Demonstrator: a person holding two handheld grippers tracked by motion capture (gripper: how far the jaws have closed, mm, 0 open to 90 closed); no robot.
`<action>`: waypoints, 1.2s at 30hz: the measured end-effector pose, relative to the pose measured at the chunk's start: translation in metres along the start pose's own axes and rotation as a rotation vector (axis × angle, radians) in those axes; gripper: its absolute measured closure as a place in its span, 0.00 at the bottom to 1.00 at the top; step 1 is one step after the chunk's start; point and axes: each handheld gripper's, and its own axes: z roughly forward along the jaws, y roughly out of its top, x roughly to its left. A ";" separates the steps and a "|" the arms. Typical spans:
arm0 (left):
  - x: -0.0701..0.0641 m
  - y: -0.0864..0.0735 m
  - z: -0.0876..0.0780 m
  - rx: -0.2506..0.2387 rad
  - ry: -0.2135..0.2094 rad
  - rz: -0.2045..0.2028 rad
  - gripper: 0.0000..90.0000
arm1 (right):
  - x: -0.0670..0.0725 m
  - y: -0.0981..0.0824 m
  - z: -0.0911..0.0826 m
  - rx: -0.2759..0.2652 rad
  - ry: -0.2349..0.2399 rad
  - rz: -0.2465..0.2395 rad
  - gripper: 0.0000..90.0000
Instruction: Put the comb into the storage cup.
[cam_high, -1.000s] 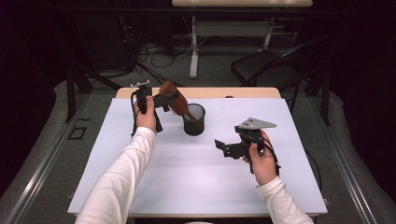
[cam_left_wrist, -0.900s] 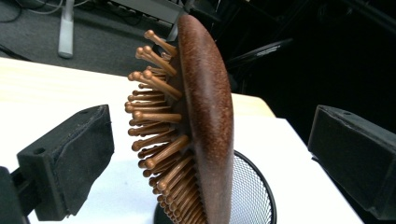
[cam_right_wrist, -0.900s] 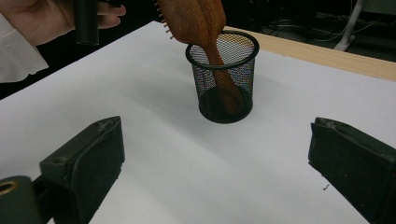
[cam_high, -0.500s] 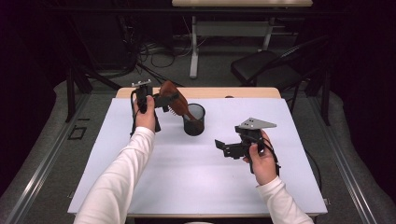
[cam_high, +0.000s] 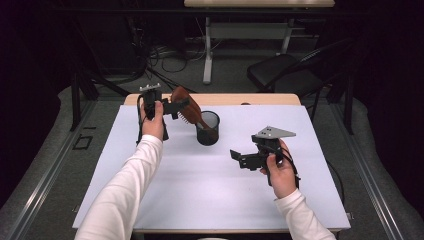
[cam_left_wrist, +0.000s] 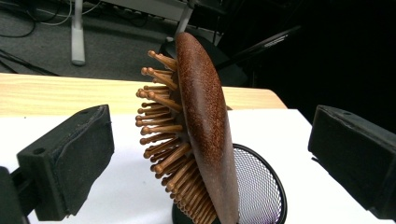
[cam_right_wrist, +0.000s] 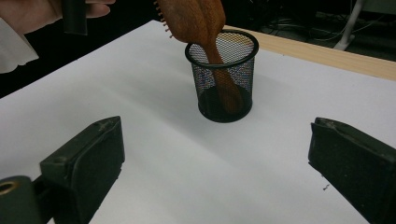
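White and bare, the surface (cam_high: 210, 190) sits in a dark room with a chair (cam_high: 285, 75) behind it. Toward its far side, a black mesh cup (cam_high: 208, 129) holds a wooden hairbrush (cam_high: 186, 107), handle down, head leaning out over the rim with the bristles toward the left gripper (cam_high: 181, 106). That gripper's jaws stand apart on either side of the head, not touching. Nearer, the right gripper (cam_high: 239, 159) hangs open, well apart from the cup.
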 end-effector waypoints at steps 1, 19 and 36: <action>0.000 0.000 -0.001 0.004 0.001 0.005 0.01 | 0.000 0.000 0.000 0.000 0.000 -0.001 0.04; -0.012 0.007 -0.012 0.027 0.008 0.079 0.01 | -0.001 -0.001 0.001 0.002 -0.002 -0.002 0.04; -0.017 0.012 -0.024 0.055 0.016 0.138 0.01 | -0.003 -0.001 0.000 0.005 -0.003 -0.001 0.04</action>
